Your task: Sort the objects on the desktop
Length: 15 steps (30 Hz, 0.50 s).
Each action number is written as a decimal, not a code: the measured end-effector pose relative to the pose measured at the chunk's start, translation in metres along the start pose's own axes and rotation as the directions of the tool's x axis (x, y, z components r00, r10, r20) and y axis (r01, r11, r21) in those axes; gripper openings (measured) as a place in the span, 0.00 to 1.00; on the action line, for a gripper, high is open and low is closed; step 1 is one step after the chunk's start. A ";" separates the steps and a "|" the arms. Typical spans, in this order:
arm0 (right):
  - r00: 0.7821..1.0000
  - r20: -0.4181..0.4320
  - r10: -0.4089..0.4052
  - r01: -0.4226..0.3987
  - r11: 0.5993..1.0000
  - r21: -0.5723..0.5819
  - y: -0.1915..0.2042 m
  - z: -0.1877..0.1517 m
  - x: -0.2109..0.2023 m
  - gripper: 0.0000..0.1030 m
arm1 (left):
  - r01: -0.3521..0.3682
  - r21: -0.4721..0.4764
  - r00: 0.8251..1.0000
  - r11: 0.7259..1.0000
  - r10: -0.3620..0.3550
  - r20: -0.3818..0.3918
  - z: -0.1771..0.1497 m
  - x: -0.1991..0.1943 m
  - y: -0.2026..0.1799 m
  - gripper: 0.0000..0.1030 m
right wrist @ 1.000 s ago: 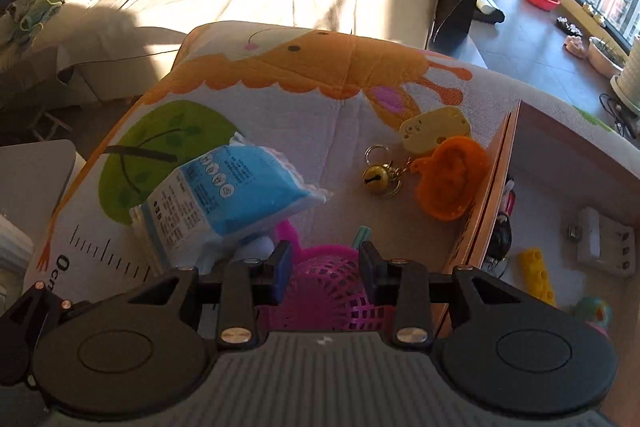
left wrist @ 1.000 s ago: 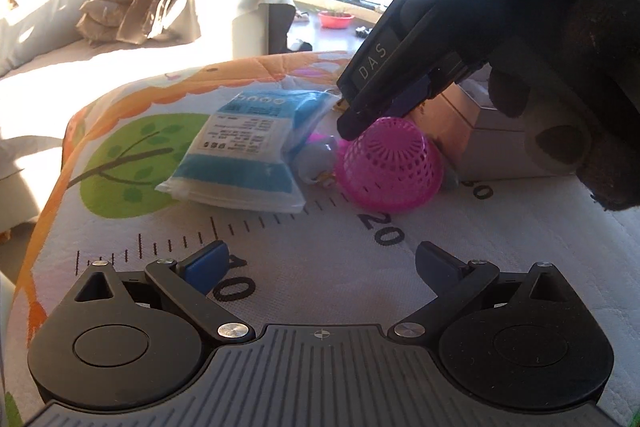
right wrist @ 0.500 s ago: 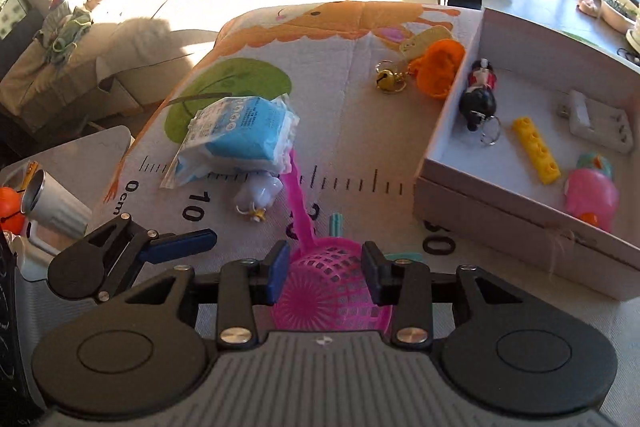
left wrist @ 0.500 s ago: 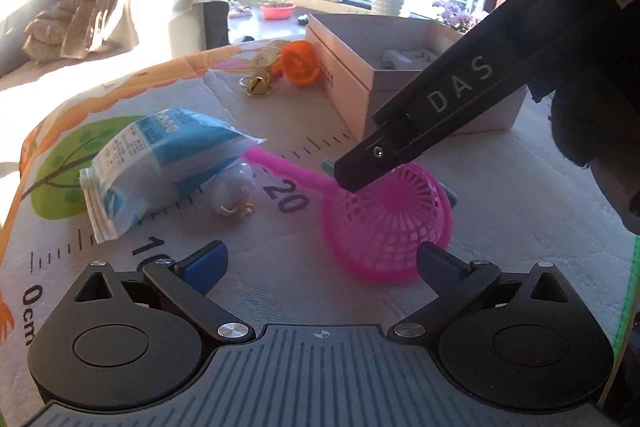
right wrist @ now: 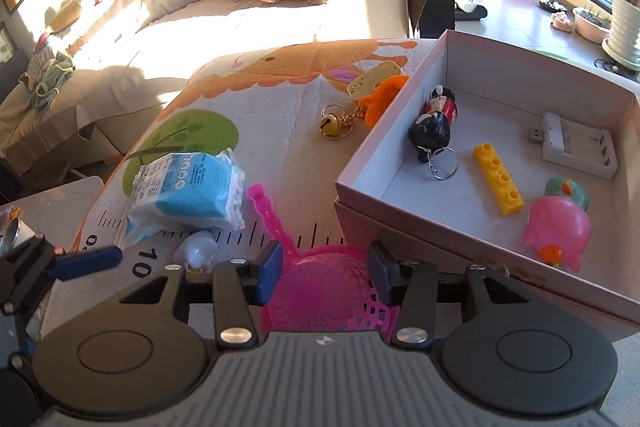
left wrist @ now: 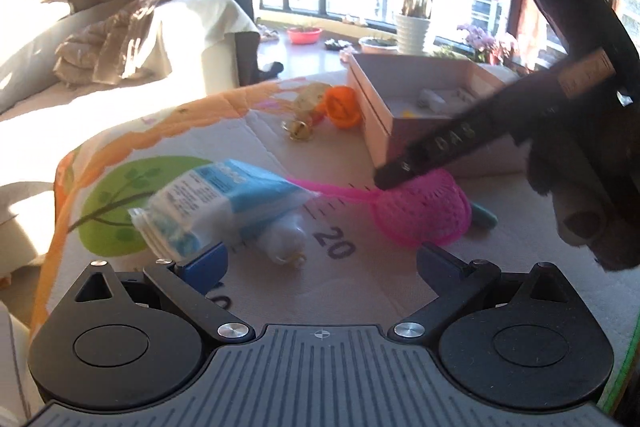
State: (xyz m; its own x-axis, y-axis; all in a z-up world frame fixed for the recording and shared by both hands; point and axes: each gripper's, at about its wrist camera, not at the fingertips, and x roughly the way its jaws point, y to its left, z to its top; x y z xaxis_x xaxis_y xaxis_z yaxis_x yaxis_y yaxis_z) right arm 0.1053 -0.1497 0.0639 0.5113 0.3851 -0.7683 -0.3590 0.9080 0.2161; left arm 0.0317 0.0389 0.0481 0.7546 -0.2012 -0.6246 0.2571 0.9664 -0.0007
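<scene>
My right gripper (right wrist: 322, 277) is shut on the bowl of a pink mesh scoop (right wrist: 328, 287) and holds it above the mat; its long handle (right wrist: 270, 217) points away. In the left wrist view the pink mesh scoop (left wrist: 424, 213) hangs under the right gripper's fingers (left wrist: 436, 151). My left gripper (left wrist: 322, 261) is open and empty, low over the mat near a blue tissue pack (left wrist: 224, 201) and a small white toy (left wrist: 282, 241). The open cardboard box (right wrist: 360, 163) to the right holds several toys.
An orange and yellow keychain with a gold bell (right wrist: 332, 125) lies beside the box's far left corner. A teal object (left wrist: 486, 219) lies behind the scoop. The mat's left edge (left wrist: 60, 195) drops off toward a sofa. A tissue pack (right wrist: 188, 193) lies left.
The right gripper has lifted the pink scoop higher and toward the box. The left gripper has shifted slightly left and closer to the tissue pack, still open.
</scene>
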 end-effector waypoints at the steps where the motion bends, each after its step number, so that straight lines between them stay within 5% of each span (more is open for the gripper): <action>1: 1.000 0.001 0.000 0.000 1.000 0.010 -0.002 -0.003 -0.003 0.46 | -0.020 -0.017 1.000 1.000 0.020 0.011 0.005 0.000 0.006 1.00; 6: 1.000 0.018 -0.014 0.014 1.000 0.011 -0.012 -0.026 -0.025 0.48 | -0.152 -0.078 0.986 0.985 0.157 0.056 0.038 0.026 0.026 1.00; 9: 0.999 0.031 -0.044 0.045 0.999 -0.004 -0.015 -0.040 -0.037 0.57 | -0.262 -0.046 0.965 0.964 0.263 0.012 0.052 0.063 0.034 1.00; 15: 0.998 0.066 -0.022 0.025 0.998 -0.051 -0.019 -0.062 -0.059 0.64 | -0.250 -0.062 0.967 0.966 0.247 -0.057 0.047 0.082 0.049 1.00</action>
State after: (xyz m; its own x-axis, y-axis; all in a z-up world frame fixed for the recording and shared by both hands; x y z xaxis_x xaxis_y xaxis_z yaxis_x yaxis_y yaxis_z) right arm 0.0336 -0.1999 0.0679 0.5692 0.3751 -0.7317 -0.3854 0.9078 0.1656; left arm 0.1347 0.0617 0.0332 0.7591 0.0531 -0.6488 0.0223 0.9940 0.1074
